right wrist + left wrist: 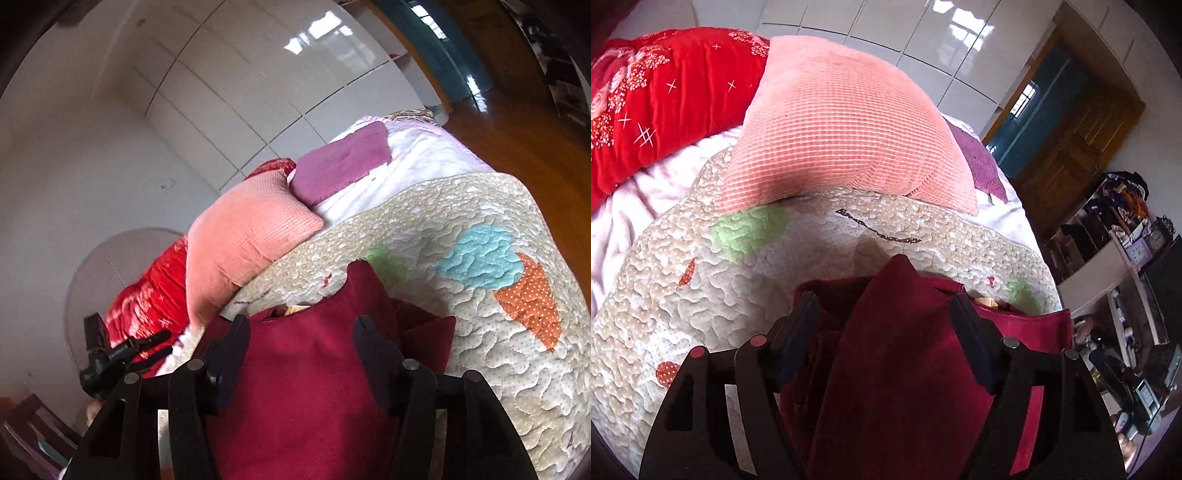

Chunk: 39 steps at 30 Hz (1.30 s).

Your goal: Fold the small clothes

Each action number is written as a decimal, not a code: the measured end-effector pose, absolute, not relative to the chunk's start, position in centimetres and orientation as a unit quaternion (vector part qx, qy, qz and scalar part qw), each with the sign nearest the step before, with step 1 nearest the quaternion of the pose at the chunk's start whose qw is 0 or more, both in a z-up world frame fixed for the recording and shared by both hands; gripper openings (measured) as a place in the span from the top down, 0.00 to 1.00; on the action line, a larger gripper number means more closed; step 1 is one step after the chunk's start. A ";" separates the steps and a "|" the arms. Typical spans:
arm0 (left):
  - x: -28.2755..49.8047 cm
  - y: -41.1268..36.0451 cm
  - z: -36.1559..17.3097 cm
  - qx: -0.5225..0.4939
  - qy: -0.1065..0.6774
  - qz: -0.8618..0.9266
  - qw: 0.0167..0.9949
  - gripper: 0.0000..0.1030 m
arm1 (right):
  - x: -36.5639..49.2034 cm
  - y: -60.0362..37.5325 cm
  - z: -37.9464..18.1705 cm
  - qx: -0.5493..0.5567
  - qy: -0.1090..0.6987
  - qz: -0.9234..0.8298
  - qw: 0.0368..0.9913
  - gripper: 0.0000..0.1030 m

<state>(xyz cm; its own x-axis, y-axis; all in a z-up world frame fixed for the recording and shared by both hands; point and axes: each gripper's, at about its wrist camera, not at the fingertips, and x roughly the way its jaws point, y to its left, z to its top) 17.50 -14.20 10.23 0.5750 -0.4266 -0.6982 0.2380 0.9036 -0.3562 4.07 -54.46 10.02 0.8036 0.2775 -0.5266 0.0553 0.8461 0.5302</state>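
Both hand-held grippers (886,314) (299,336) straddle the maroon garment (901,350), spread.

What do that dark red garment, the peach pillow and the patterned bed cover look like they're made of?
The dark red garment looks like soft velvety or fleece fabric: matte, with a fine nap. The peach pillow seems a plush, waffle-textured knit, going by its raised grid. The patterned bed cover looks like quilted cotton, with puffy wavy stitching and sewn-on colored patches.

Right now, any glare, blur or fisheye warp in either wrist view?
Left wrist: window glare on the glossy wardrobe, edges bowed, pink pillow sharp. Right wrist: the same glare, red quilt smeared, maroon garment soft up close.
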 end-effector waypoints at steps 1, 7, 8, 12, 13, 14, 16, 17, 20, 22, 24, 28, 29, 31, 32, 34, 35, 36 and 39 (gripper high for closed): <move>17.6 -15.0 9.9 -0.098 0.424 -0.187 0.881 0.28 | 4.9 -53.6 9.6 0.251 0.323 0.060 0.910 0.55; 20.1 -18.0 5.4 -0.037 0.468 -0.129 0.874 0.29 | 10.1 -52.9 5.7 0.190 0.390 -0.026 0.901 0.62; 20.7 -17.8 4.6 -0.042 0.472 -0.121 0.872 0.29 | 10.7 -53.5 4.7 0.195 0.398 -0.037 0.895 0.62; 22.4 -17.4 2.2 -0.040 0.495 -0.101 0.862 0.29 | 12.0 -54.6 3.2 0.219 0.405 -0.039 0.887 0.63; 22.5 -17.4 2.1 -0.038 0.496 -0.101 0.861 0.29 | 12.0 -54.6 3.3 0.217 0.406 -0.040 0.887 0.63; 22.3 -17.4 2.3 -0.038 0.493 -0.102 0.863 0.29 | 11.7 -54.5 3.7 0.214 0.406 -0.039 0.888 0.63; 21.5 -17.0 3.1 -0.045 0.486 -0.108 0.866 0.29 | 10.4 -54.2 4.7 0.213 0.402 -0.035 0.890 0.63; 20.9 -16.7 3.6 -0.049 0.480 -0.114 0.868 0.29 | 9.4 -54.0 5.3 0.214 0.397 -0.029 0.892 0.63; 18.9 -16.0 5.2 -0.042 0.465 -0.126 0.875 0.29 | 6.1 -53.1 6.8 0.209 0.380 -0.014 0.901 0.56; 17.7 -15.4 5.9 -0.031 0.456 -0.124 0.881 0.29 | 4.2 -52.7 7.2 0.203 0.371 -0.015 0.906 0.52; 16.8 -14.8 6.1 -0.029 0.451 -0.121 0.884 0.29 | 3.4 -52.4 6.7 0.194 0.376 -0.026 0.906 0.52; 15.3 -13.7 6.4 -0.029 0.445 -0.106 0.889 0.29 | 4.3 -51.8 4.5 0.174 0.414 -0.036 0.893 0.52; 15.1 -13.4 6.4 -0.030 0.447 -0.104 0.888 0.29 | 4.3 -51.5 4.6 0.164 0.412 -0.039 0.896 0.52; 14.5 -12.9 6.5 -0.030 0.450 -0.101 0.887 0.29 | 3.9 -51.1 5.3 0.159 0.411 -0.038 0.897 0.52; 14.3 -12.7 6.5 -0.029 0.449 -0.101 0.887 0.29 | 3.6 -51.1 5.7 0.169 0.409 -0.032 0.896 0.52; 13.8 -12.4 6.6 -0.023 0.449 -0.100 0.888 0.29 | 2.7 -51.1 6.3 0.188 0.403 -0.023 0.895 0.51; 13.7 -12.3 6.6 -0.021 0.449 -0.100 0.888 0.29 | 2.3 -51.1 6.5 0.191 0.402 -0.022 0.895 0.51; 13.5 -12.1 6.7 -0.022 0.449 -0.100 0.887 0.29 | 1.8 -50.9 6.7 0.191 0.401 -0.021 0.896 0.51; 12.9 -11.5 6.7 -0.036 0.454 -0.107 0.884 0.29 | 0.2 -50.7 7.2 0.196 0.397 -0.014 0.896 0.50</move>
<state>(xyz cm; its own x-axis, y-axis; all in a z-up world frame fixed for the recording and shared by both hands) 12.89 -11.49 6.67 0.5650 -0.2210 -0.7949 0.1555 0.9747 -0.1605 0.21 -50.72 7.20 0.6839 0.1302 -0.7178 0.1813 0.9227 0.3401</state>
